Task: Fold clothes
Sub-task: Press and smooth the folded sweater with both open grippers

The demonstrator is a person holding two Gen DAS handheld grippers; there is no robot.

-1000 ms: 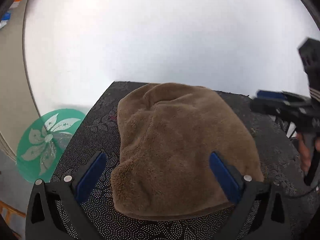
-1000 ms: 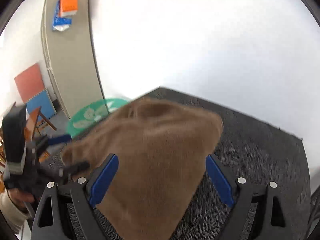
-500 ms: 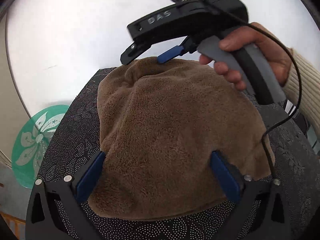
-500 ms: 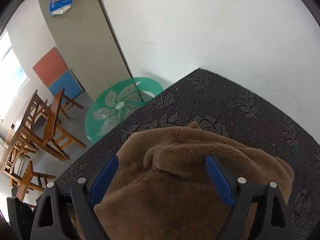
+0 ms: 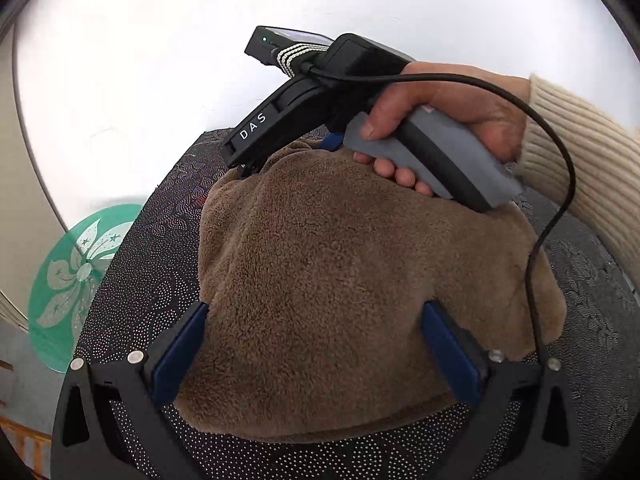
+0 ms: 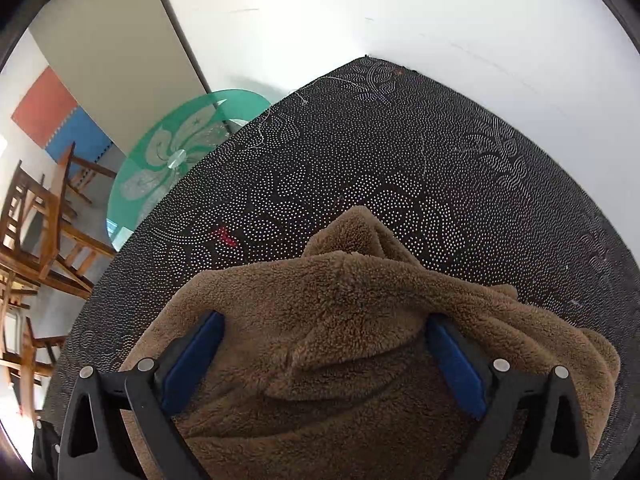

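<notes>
Brown fleece garment (image 5: pixel 340 280) lies bunched on the dark counter (image 5: pixel 152 264). Left tongs (image 5: pixel 312 344) and right tongs (image 6: pixel 320 360), spread wide, straddle it ungripped. Folding looks unfinished; no neat edges show.

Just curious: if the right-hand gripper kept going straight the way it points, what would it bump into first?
Probably the brown fleece garment: the right gripper is open with its bunched edge between the fingers already.
</notes>
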